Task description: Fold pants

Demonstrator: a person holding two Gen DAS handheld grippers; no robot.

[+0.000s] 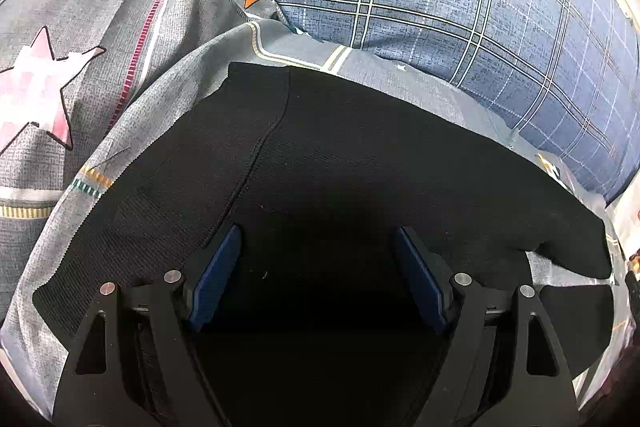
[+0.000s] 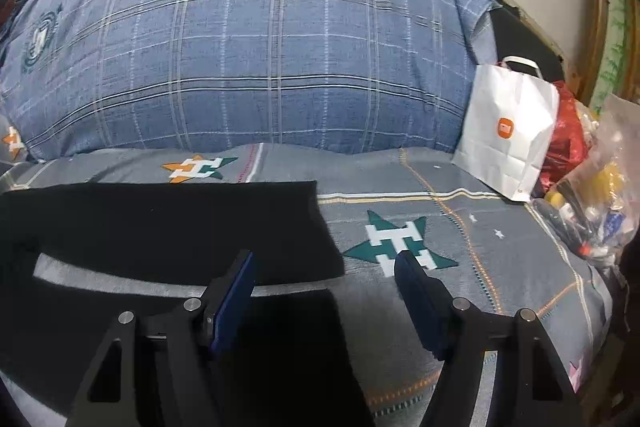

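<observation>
Black pants (image 1: 340, 163) spread flat on a grey star-print bedsheet (image 2: 440, 227), blue plaid pillow (image 2: 248, 39) behind, white paper bag (image 2: 506, 131) and plastic-bagged clutter at the wall, left gripper (image 1: 318, 263) released above the fabric, right gripper (image 2: 324, 281) released over the pants' edge.

One pair of black pants (image 1: 360, 167) lies on one grey bedsheet (image 2: 500, 287), with one blue plaid pillow (image 2: 248, 39) at twelve o'clock in the right wrist view. On that sheet I count three star prints in the right wrist view: one green (image 2: 400, 239) at the centre, one orange-and-green (image 2: 200, 167) at ten o'clock, one orange (image 2: 14, 141) at nine o'clock. There is one white paper bag (image 2: 508, 131), one red bag (image 2: 568, 139) and one clear plastic bag (image 2: 600, 195) at three o'clock, and two grippers, the left gripper (image 1: 318, 243) and the right gripper (image 2: 324, 263), each with two fingers.
</observation>
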